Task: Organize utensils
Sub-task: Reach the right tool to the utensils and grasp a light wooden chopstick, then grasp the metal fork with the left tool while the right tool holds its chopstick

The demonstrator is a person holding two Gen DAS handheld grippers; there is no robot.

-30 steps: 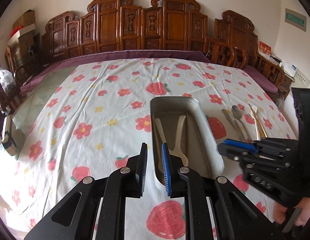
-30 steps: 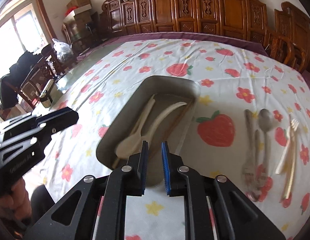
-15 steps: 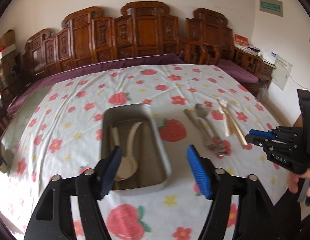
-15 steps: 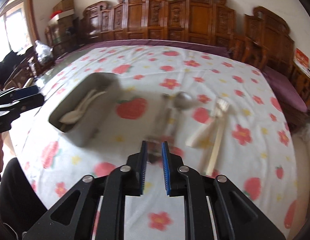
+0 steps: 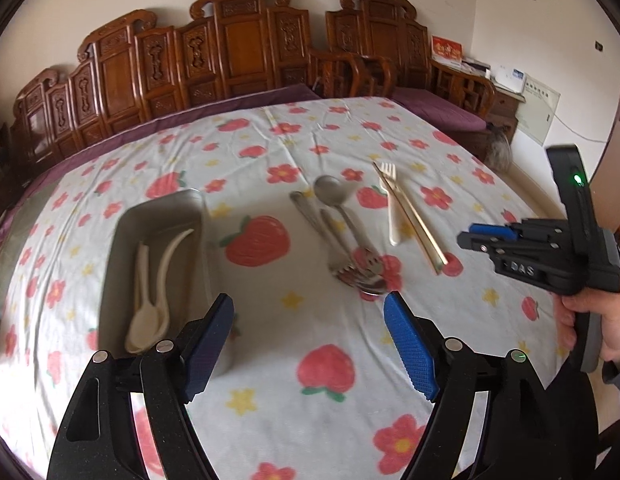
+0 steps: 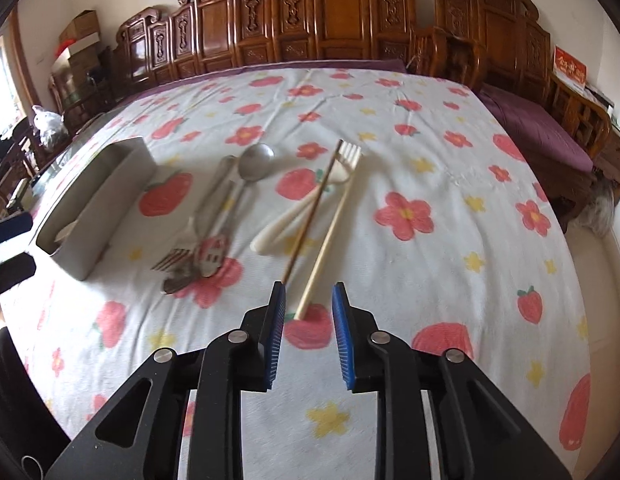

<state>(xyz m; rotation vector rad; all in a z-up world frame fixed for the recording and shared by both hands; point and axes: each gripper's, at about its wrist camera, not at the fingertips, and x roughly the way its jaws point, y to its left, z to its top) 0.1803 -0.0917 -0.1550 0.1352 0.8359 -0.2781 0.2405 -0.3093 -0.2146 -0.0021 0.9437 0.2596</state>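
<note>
Both tools have swung from over the metal tray [image 5: 158,216] toward the loose cutlery right of it. The tray holds two cream spoons [image 5: 148,312]. Metal cutlery [image 6: 214,216], cream fork [image 6: 306,204] and chopsticks [image 6: 330,232] remain on the surface. Left tool [image 5: 308,340] opening wide, empty; right tool [image 6: 308,320] opening over a chopstick's end without gripping it.

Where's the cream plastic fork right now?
The cream plastic fork lies on the tablecloth in the right wrist view, right of the metal cutlery pile, with the chopsticks lying over it, outside the metal tray.
</note>
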